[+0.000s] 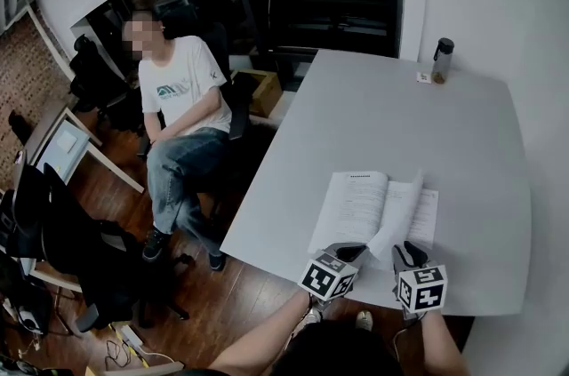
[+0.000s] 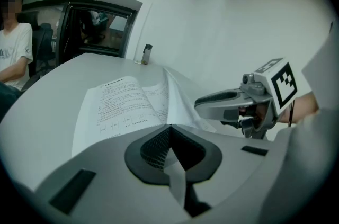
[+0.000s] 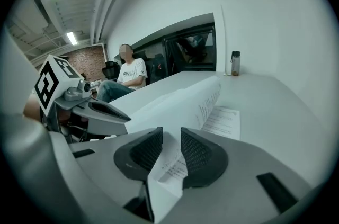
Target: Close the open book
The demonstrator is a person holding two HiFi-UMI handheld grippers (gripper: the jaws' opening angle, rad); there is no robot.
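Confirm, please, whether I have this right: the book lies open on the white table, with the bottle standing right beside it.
Not quite: the book lies open on the white table, but the bottle stands at its far corner, well apart from the book, as the head view shows.

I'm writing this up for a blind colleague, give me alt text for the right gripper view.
The right gripper has its jaws apart with a printed book page rising between them over a grey table. The left gripper is at left; a seated person and a bottle sit beyond.
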